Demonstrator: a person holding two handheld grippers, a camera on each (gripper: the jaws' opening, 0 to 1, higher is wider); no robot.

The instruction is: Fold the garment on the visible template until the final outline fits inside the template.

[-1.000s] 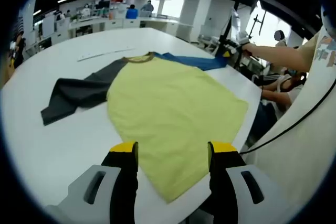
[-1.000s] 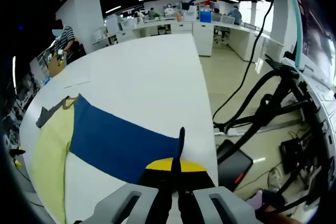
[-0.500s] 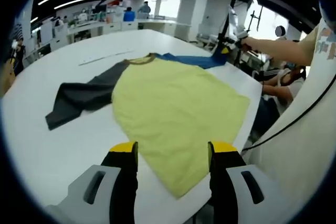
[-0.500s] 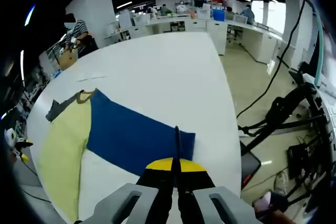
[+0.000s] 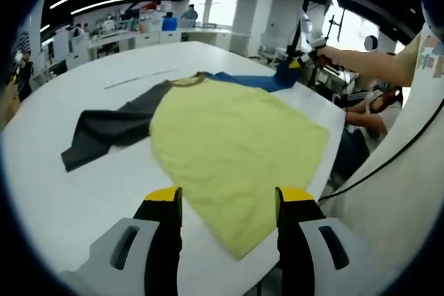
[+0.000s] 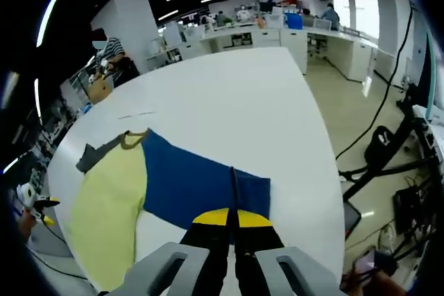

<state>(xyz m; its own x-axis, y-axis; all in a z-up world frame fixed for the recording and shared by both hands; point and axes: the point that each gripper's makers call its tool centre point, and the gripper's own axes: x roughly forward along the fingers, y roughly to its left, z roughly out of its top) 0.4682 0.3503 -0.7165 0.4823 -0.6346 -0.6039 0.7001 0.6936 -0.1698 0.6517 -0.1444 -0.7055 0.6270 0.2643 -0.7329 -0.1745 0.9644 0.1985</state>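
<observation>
T-shirt [image 5: 229,143] lying flat on white table [image 5: 90,185]; right gripper [image 6: 234,214] clamping its blue sleeve [image 6: 198,185], left gripper [image 5: 227,202] hovering spread at hem.

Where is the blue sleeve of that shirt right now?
In the right gripper view the blue sleeve lies on the white table, beside the yellow body, its cuff pinched in the right gripper.

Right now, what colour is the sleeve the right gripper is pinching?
Blue sleeve, clearest in the right gripper view.
</observation>
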